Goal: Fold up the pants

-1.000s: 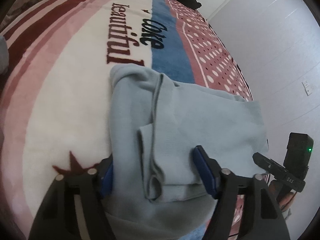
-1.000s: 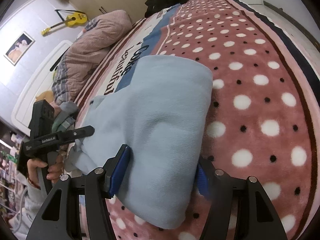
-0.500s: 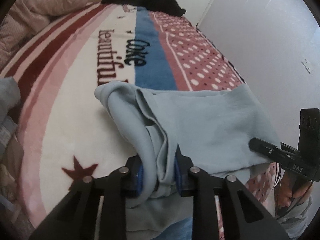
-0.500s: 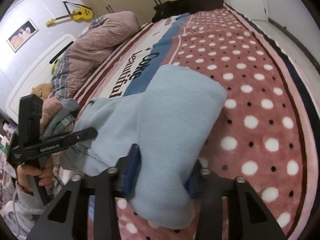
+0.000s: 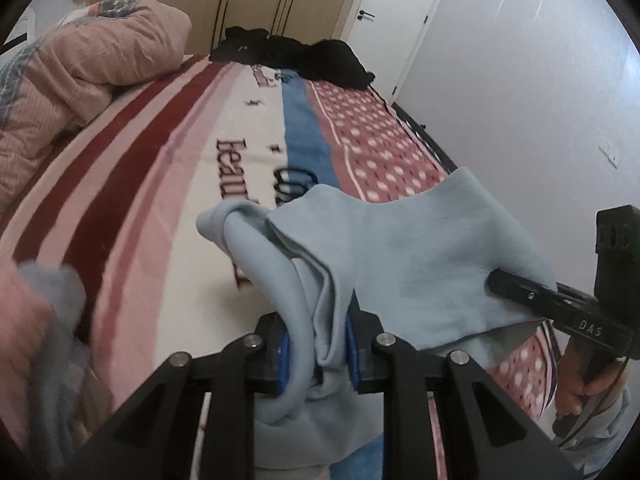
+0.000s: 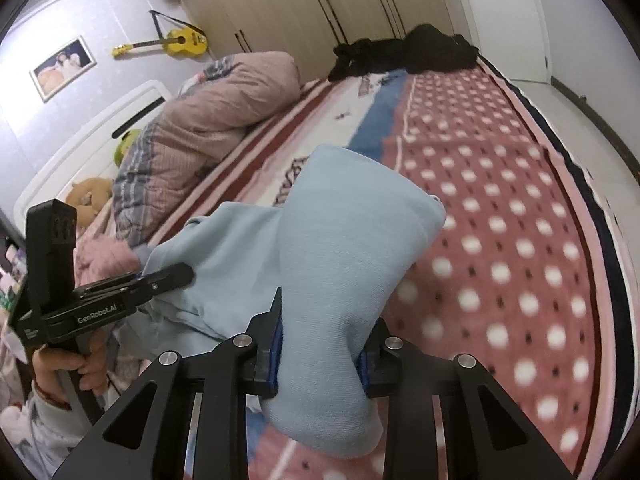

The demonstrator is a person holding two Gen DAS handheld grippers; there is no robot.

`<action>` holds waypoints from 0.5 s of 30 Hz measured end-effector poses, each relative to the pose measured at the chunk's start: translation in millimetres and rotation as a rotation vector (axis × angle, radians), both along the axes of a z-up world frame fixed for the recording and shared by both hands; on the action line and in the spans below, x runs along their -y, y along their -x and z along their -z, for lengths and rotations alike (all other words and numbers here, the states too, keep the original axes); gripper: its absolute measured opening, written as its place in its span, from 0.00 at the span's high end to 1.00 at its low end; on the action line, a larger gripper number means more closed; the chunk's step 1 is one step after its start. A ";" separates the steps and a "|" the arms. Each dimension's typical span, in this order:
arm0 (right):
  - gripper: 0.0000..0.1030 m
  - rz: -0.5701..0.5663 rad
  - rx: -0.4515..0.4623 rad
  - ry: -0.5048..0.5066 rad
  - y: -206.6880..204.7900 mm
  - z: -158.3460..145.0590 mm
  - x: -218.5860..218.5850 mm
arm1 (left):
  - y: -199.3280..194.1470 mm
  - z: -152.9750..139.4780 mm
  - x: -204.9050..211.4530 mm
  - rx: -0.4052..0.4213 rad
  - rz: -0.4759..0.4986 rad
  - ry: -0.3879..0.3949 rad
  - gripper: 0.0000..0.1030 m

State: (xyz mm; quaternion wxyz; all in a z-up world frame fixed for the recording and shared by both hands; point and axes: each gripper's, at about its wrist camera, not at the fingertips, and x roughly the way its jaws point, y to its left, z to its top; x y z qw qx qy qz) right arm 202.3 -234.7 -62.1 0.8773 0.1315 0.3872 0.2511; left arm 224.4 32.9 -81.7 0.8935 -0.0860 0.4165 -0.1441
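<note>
Spreading under everything, the bed (image 6: 520, 240) carries the light blue pants (image 6: 340, 240), whose near edge hangs bunched in the left claw (image 5: 316, 354) and right claw (image 6: 320, 354), both clamped on cloth, so the fold-over step likely calls for carrying that edge forward.

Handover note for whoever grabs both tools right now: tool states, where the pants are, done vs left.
Left tool: jaws have just been closing, now clamped on a bunched fold of the light blue pants.
Right tool: jaws have just been closing, now clamped on a thick rolled section of the same pants.
Pants: near end held up between the two tools over the patterned blanket; whether the far end rests on the bed I cannot tell.
Done: both grips taken, fabric raised.
Left: carry the held end over, lay it flat, release, smooth. Probably more than one fold remains.
</note>
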 end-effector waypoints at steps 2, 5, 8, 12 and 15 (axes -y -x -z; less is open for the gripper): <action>0.79 0.001 0.008 0.002 -15.3 -6.1 -5.1 | -17.0 -7.2 -5.8 0.008 -0.012 -0.010 0.82; 0.79 0.008 0.007 -0.020 -44.4 -15.0 -8.5 | -50.1 -18.0 -10.9 0.019 -0.024 -0.009 0.82; 0.79 0.038 0.016 -0.043 -82.9 -22.8 -7.3 | -82.3 -24.3 -11.3 0.027 -0.048 -0.021 0.82; 0.79 0.078 0.007 -0.068 -122.2 -22.2 -3.9 | -133.3 -23.2 -11.7 0.007 -0.084 0.026 0.82; 0.79 0.107 -0.002 -0.067 -152.1 -17.8 0.3 | -165.3 -19.5 -6.6 0.013 -0.087 0.028 0.82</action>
